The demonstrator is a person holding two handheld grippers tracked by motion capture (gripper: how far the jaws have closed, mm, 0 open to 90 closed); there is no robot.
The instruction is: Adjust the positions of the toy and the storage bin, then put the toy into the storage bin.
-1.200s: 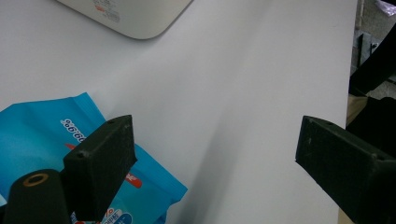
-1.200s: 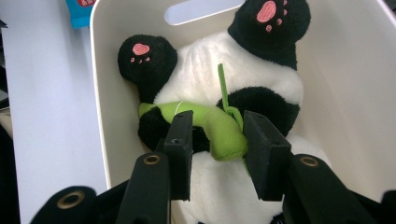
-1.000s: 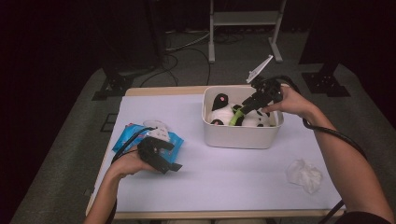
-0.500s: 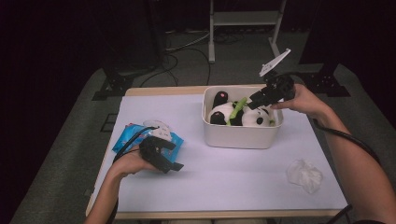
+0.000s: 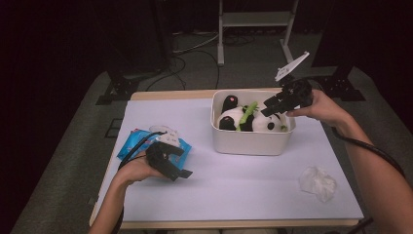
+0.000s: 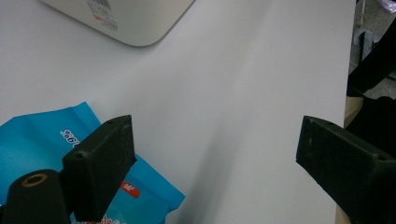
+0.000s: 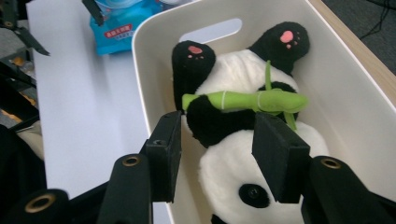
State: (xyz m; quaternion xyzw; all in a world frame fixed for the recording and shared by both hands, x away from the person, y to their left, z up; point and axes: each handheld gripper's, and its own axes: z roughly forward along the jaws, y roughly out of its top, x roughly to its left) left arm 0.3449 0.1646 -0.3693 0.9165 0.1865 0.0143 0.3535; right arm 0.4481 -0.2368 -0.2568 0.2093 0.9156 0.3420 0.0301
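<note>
Right claw: jaws apart, about half-wide, and they have just been opening. Nothing clamped. In the right gripper view the panda shows in the gap between the jaws, but farther off, below them; the pads press on nothing. In the high view this claw hovers over the right end of the bin, above its rim, held by the right hand.

Panda lies on its back inside the bin, feet with pink soles toward the handle slot, head nearest the claw. A green bamboo stalk lies across its chest, between its black arms. High view: panda sits within the bin walls, beneath and to the left of the right claw.

Left claw: jaws wide apart, empty; bare table shows between them. Its left jaw sits over the edge of a blue packet; contact with the packet cannot be told. High view: left claw low over the table at front left, in the left hand, just beside the blue packet, well apart from the bin.

A crumpled white wad lies on the table at front right, apart from both claws.
</note>
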